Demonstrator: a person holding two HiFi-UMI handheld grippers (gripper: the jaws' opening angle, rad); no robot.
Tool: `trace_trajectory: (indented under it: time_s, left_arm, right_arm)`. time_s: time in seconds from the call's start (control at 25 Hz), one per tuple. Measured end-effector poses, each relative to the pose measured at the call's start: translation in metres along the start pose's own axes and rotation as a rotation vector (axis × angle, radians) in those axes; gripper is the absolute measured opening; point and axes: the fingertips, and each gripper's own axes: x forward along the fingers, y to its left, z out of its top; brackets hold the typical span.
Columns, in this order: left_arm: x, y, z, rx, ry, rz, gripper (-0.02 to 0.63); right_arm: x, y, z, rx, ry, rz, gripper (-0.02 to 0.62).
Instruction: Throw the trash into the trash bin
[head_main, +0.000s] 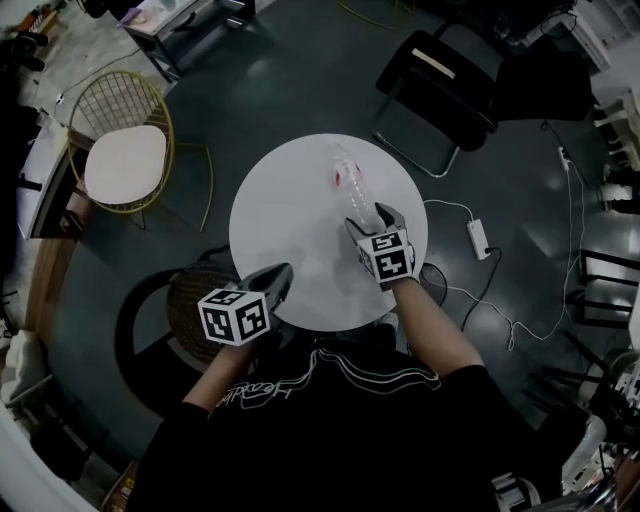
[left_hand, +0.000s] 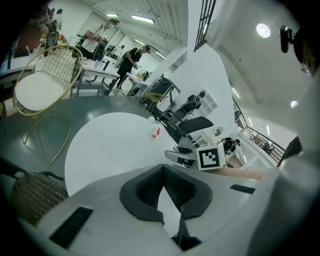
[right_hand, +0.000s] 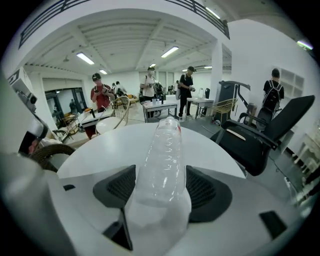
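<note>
One clear ribbed plastic bottle (right_hand: 162, 160); smooth round white table (head_main: 280, 230) beneath

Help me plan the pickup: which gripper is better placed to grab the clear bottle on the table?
Right. The right gripper has open jaws straddling the bottle; the left gripper is empty, back at the table edge.

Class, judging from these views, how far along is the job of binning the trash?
Done: nothing; the bottle lies on the table. In hand: the right gripper, fingers open, straddles its base, not yet squeezing. Remaining: grip, lift, carry to a bin, which no view shows.
</note>
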Motion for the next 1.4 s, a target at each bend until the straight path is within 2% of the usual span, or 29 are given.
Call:
trace_trajectory:
  time_s: [0.44, 0.8, 1.08, 1.4]
  left_arm:
    - [0.003, 0.002, 0.002, -0.014, -0.009, 0.017, 0.006]
    - [0.013, -0.015, -0.010, -0.018, 0.010, 0.020, 0.006]
    - [0.050, -0.057, -0.028, 0.030, 0.064, -0.020, 0.006]
    - [0.098, -0.128, -0.060, 0.110, 0.157, -0.087, 0.006]
  right_arm:
    - [0.005, -0.005, 0.001, 0.006, 0.013, 0.016, 0.316]
    - [-0.018, -0.015, -0.002, 0.147, -0.049, 0.073, 0.316]
    - [-0.056, -0.050, -0.020, 0.212, -0.106, 0.068, 0.314]
    - [-0.124, -0.120, -0.061, 0.292, -0.168, -0.020, 0.313]
